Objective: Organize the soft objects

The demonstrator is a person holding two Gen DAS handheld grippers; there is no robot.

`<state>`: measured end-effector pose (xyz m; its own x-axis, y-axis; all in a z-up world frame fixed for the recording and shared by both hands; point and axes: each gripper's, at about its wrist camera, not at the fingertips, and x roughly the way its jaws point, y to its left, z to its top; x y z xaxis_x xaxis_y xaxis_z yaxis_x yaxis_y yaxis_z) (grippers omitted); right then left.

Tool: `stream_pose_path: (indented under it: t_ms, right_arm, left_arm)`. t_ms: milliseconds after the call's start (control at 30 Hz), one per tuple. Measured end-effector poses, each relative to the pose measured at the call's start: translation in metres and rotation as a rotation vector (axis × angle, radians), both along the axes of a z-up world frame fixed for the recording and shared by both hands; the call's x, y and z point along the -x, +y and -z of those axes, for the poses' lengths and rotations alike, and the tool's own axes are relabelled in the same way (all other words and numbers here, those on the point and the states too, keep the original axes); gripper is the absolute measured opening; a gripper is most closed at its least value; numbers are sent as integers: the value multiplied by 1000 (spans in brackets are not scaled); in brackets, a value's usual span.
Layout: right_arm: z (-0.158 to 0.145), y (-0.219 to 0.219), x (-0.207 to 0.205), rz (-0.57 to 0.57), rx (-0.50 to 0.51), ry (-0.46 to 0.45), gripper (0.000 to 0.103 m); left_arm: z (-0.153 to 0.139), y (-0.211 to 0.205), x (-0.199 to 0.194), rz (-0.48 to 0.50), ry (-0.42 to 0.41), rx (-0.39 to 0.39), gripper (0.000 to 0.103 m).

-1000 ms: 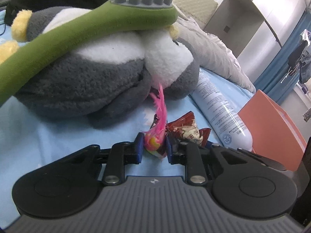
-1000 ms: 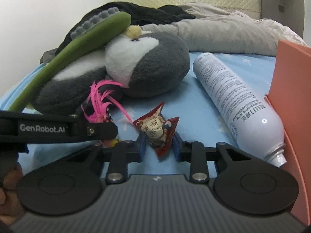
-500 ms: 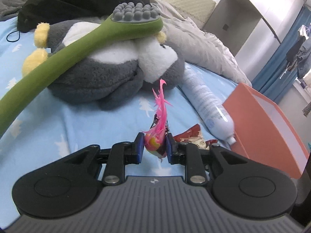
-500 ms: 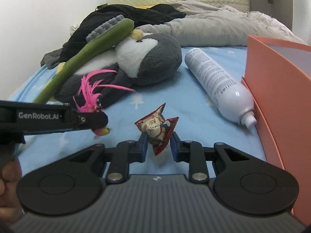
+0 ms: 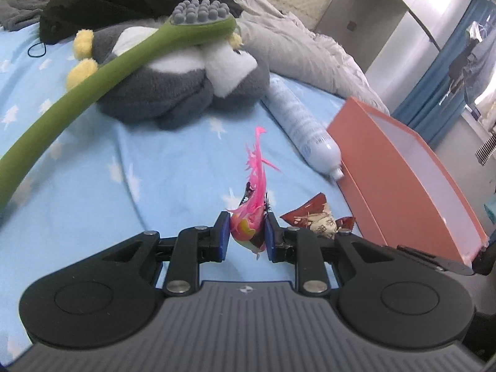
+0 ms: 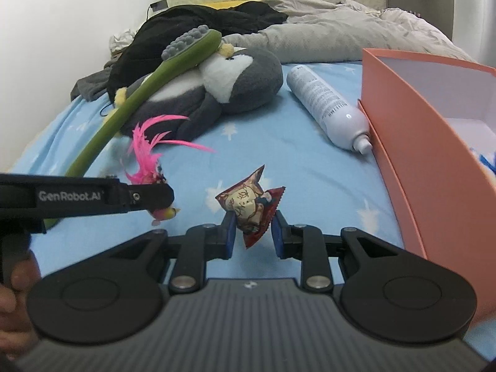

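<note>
My left gripper (image 5: 245, 237) is shut on a pink feather toy (image 5: 252, 214) and holds it above the blue bedsheet; the toy also shows in the right wrist view (image 6: 145, 155). My right gripper (image 6: 252, 232) is shut on a red snack packet (image 6: 249, 206), lifted off the sheet; the packet also shows in the left wrist view (image 5: 313, 215). A grey and white plush penguin (image 5: 183, 83) lies further back with a green long-handled massager (image 5: 102, 74) across it. An orange box (image 6: 412, 142) stands open on the right.
A white spray bottle (image 6: 328, 108) lies beside the orange box (image 5: 400, 179). Black clothes (image 6: 201, 24) and a grey quilt (image 6: 338, 34) are piled at the head of the bed. The left gripper's arm (image 6: 77, 197) reaches in from the left.
Both grippers have risen and pulled back from the penguin with their loads. The orange box has come further into view on the right.
</note>
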<state>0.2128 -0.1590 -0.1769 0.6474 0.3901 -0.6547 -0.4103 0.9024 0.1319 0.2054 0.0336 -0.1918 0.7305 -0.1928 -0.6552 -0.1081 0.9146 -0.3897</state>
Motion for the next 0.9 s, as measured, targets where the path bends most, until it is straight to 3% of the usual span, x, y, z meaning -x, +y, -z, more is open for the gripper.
stream_pose_path:
  t_ms: [133,167,200,533,767,900]
  right_arm:
    - [-9,-8,20,9,-2,3,26]
    - [-11,-10,25,14,0,0,16]
    - [-14,-12,29,20,0,0,14]
    - [-11,-21,39,37,19,8,14]
    - [-7,-36,49,60,15,31,16]
    - [-4,-42,54,78,23,41,24]
  left_arm:
    - [-7,-7,24,11,-1,-1,27]
    - [-9,-7,30,5,-2,6,27]
    - [-11,-6,34,2,-4,13,27]
    - [-27,-6,63,1,2,2,27]
    - [-16,-14,78,19,44,4,27]
    - [-10,-17,79,31,60,-1,27]
